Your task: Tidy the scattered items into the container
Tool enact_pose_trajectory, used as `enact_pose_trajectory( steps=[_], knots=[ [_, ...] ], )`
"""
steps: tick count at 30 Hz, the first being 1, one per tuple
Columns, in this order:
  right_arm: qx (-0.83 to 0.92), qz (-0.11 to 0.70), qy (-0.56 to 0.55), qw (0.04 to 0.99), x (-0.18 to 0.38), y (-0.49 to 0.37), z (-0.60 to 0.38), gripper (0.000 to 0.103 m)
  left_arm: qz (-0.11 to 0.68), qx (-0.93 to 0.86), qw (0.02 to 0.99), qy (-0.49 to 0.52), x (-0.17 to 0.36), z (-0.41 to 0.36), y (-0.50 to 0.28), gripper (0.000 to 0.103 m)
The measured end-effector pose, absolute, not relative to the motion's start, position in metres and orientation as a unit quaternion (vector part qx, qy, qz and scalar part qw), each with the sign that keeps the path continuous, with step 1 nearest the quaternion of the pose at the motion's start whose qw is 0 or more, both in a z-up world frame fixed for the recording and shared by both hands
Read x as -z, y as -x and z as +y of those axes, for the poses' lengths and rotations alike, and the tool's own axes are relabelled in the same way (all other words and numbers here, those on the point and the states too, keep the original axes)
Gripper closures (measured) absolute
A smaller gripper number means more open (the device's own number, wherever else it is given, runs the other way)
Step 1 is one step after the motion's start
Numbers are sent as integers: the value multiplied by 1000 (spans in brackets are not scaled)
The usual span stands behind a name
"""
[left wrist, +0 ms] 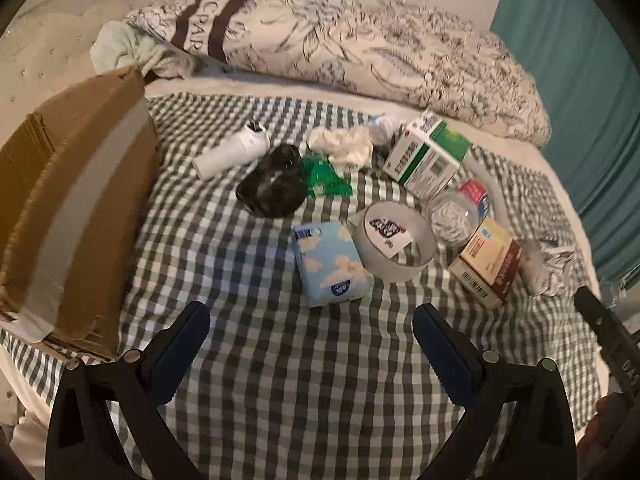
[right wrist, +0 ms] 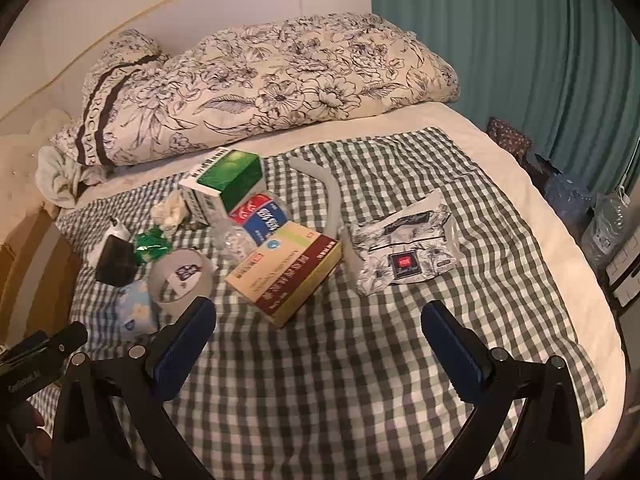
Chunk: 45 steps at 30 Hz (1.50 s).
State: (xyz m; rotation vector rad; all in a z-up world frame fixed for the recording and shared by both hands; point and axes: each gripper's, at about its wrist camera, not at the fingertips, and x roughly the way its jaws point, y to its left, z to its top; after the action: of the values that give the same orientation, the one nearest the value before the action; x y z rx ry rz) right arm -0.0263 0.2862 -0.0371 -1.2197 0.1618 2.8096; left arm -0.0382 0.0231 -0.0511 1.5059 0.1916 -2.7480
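**Nothing packed yet: both grippers wait over the bed**

Nearest to us, the left gripper [left wrist: 311, 322] hangs over the checked cloth [left wrist: 280, 380] with its fingers spread wide and nothing between them. The right gripper [right wrist: 319, 320] does the same in its own view, fingers fully apart and empty.

Just beyond our left fingers lies a blue tissue pack [left wrist: 332, 264], touching a roll of tape [left wrist: 394, 242]. Further on we see a black pouch [left wrist: 272, 188], a white tube [left wrist: 232, 152], crumpled tissue [left wrist: 344, 144], a green and white box [left wrist: 426, 158], a clear jar [left wrist: 452, 216] and a red and yellow box [left wrist: 486, 266]. To the right sits a flowered wipes pack [right wrist: 404, 248], near the red and yellow box.

The cardboard box [left wrist: 80, 200], our container, stands at the left edge of the bed, beside the scattered pile. We cannot see its inside from here.

As far as we can judge, the tidying is at its start: every item we can see lies on the cloth, and all of them are left to carry over. The tissue pack looks like the closest first pick for our left gripper.
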Motion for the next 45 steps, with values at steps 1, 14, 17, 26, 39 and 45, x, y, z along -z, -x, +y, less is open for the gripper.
enact_pose_trajectory(
  steps=[1,14,17,26,39,45],
  knots=[
    [-915,53,399,39,40,28,289,0,58,874,2,-482,54,25,41,0],
    [-905,60,411,88,67,67,326,0,52,850,11,-525,103,40,80,0],
    [-903,58,414,95,72,80,330,0,52,844,11,-534,112,41,88,0],
    [-904,53,409,111,84,118,337,0,64,831,13,-552,135,37,108,0],
    [-876,52,452,159,131,159,354,5,28,843,9,-537,144,45,117,0],
    [-878,47,458,134,126,153,352,49,33,846,5,-533,135,41,114,33]
  ],
)
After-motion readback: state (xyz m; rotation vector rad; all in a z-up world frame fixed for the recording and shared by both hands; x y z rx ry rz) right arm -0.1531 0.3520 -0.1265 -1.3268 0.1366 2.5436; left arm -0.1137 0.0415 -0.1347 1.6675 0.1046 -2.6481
